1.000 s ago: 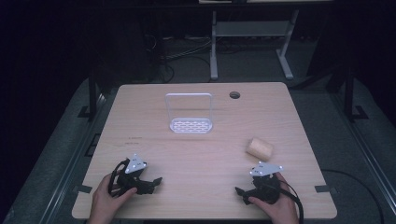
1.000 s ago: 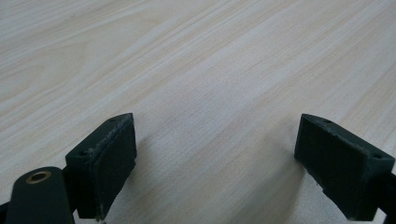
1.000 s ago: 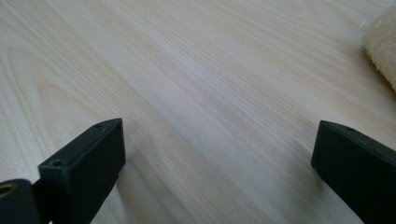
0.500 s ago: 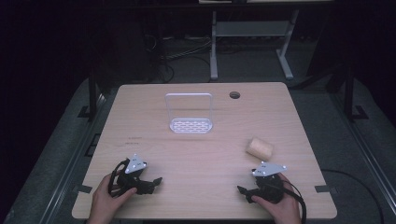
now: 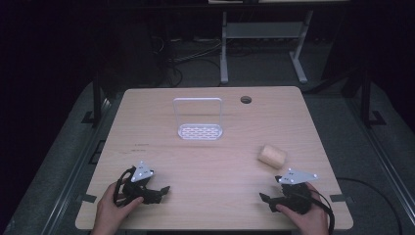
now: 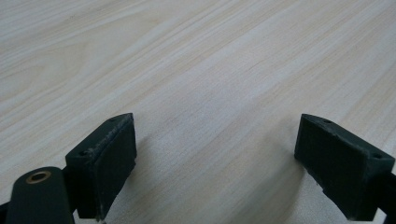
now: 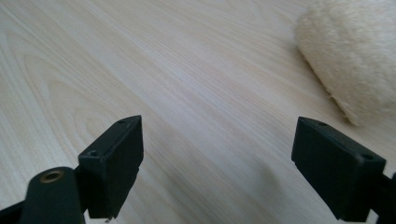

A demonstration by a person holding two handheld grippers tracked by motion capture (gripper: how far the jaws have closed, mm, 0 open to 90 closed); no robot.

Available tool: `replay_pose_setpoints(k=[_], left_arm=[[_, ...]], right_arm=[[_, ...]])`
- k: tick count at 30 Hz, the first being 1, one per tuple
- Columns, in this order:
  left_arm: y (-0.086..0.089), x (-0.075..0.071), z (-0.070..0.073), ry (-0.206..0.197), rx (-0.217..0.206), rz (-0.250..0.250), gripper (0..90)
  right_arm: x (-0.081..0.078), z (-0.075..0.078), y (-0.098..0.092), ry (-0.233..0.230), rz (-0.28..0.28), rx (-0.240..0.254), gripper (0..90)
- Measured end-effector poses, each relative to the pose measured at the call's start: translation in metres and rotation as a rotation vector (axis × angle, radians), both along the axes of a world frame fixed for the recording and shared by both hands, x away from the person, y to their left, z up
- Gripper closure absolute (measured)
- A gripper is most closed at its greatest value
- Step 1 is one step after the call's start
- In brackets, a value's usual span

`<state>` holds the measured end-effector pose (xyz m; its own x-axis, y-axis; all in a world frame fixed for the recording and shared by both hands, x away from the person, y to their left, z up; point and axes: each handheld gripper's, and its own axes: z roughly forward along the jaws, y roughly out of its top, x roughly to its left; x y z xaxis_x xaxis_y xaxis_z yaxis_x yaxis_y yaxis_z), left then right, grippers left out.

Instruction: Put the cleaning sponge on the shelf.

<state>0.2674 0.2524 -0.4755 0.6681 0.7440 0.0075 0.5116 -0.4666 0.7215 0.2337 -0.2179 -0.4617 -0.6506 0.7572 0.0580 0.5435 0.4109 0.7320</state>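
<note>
Pale wood-grain bench (image 5: 210,161) stands in a dark room, with cables and a metal frame on the floor behind it. No brand or readable writing shows; two small dark marks near its left edge are too small to read. Left gripper (image 5: 159,192) rests near the front left, jaws spread over bare wood. Right gripper (image 5: 265,198) sits at the front right, jaws spread and holding nothing. A cream fuzzy roll (image 5: 271,155) lies just beyond it. A white wire rack (image 5: 199,131) stands mid-bench.
</note>
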Motion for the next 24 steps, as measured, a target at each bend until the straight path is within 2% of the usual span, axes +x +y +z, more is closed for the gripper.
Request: replay_pose_setpoints(k=[15, 24], left_arm=[[0.000, 0.000, 0.000, 0.000, -0.001, 0.001, 12.1], [0.000, 0.000, 0.000, -0.001, -0.004, 0.002, 12.1]], right_arm=[[-0.003, 0.007, -0.024, -0.007, -0.030, 0.004, 17.0], [-0.002, 0.008, -0.032, -0.002, -0.046, 0.003, 17.0]])
